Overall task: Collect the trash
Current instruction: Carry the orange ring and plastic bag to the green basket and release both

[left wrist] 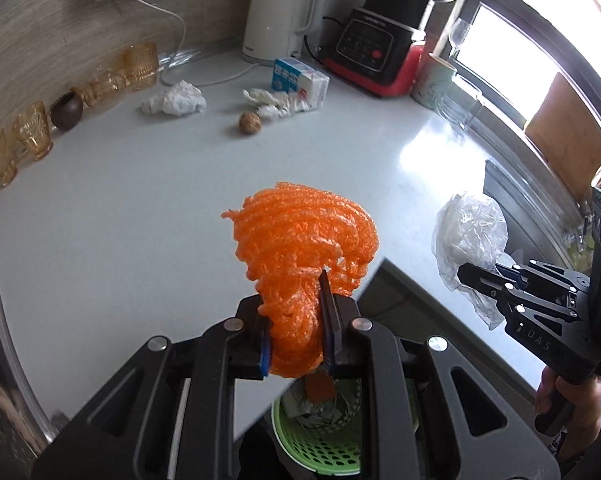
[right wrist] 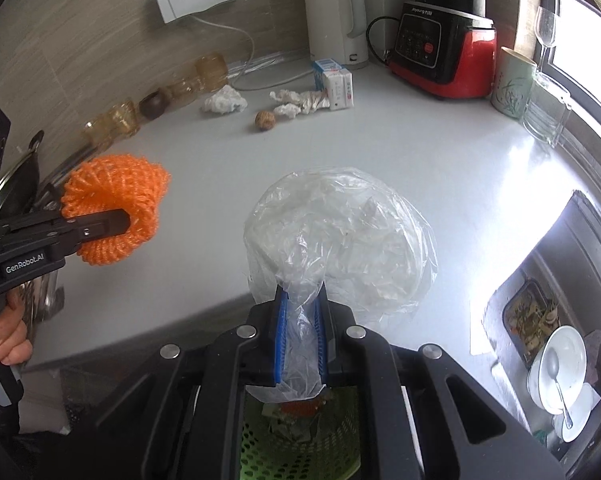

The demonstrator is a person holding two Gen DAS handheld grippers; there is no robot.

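My left gripper (left wrist: 296,320) is shut on an orange foam net (left wrist: 304,248), held above the counter's front edge; it also shows in the right wrist view (right wrist: 116,204). My right gripper (right wrist: 302,312) is shut on a clear plastic bag (right wrist: 340,232), seen in the left wrist view (left wrist: 470,236) to the right. A green perforated trash basket (left wrist: 320,444) with trash inside stands below both grippers (right wrist: 300,440). On the counter lie crumpled tissues (left wrist: 174,100), a strip of crumpled paper (left wrist: 280,102), a walnut (left wrist: 249,123) and a small carton (left wrist: 300,80).
A white kettle (left wrist: 278,12), a red and black blender (left wrist: 384,52), a mug (left wrist: 434,82) and amber glasses (left wrist: 140,66) line the back of the white counter (left wrist: 140,216). A sink (right wrist: 540,328) with dirty dishes lies to the right.
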